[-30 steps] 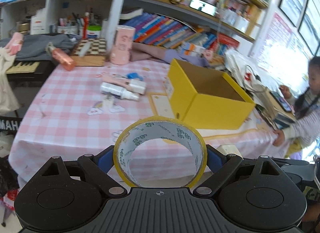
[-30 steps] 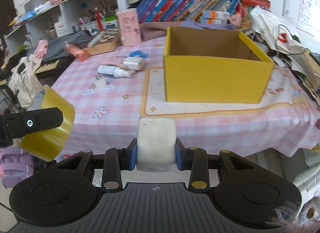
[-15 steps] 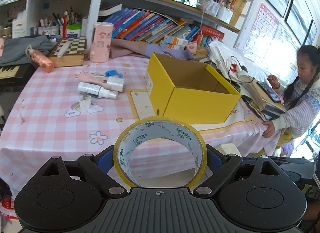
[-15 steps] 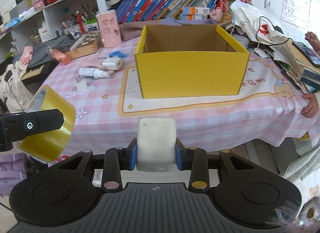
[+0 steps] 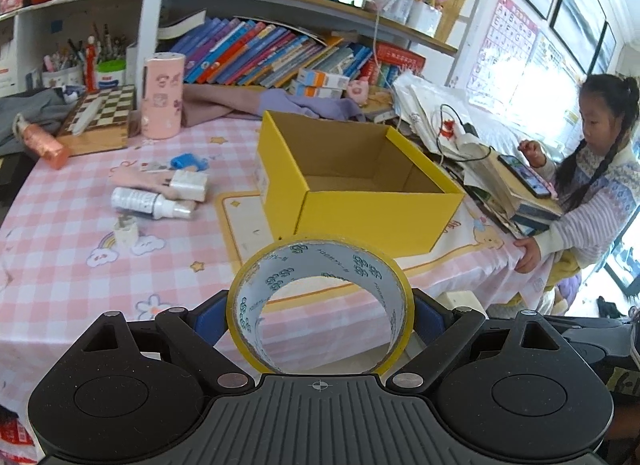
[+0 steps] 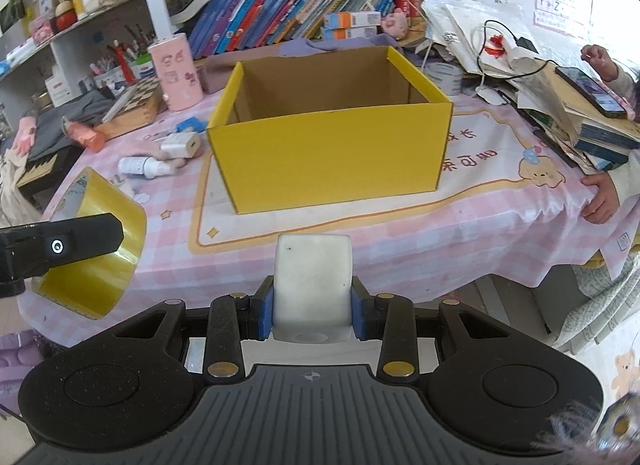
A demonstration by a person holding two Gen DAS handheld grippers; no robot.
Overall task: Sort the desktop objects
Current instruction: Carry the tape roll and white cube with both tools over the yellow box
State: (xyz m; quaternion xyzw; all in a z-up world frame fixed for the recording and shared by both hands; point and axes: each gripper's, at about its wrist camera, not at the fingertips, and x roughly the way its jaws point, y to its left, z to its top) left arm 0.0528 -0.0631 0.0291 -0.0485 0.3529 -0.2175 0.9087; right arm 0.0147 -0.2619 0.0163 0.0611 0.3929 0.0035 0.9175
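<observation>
Your left hand-held gripper (image 5: 320, 315) is clamped on a yellow tape roll (image 5: 320, 265); your right hand-held gripper (image 6: 313, 307) grips a white block (image 6: 313, 281). Both hover before the bench (image 6: 480, 217), short of the open yellow box (image 6: 332, 157).

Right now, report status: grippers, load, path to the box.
Left gripper clamped on tape roll. Right gripper shut on white block. Yellow box open, appears empty. Nothing blocking the approach.

A person (image 5: 592, 169) sits beside a phone (image 5: 524, 177), with what look like books (image 5: 256, 51) shelved behind.
</observation>
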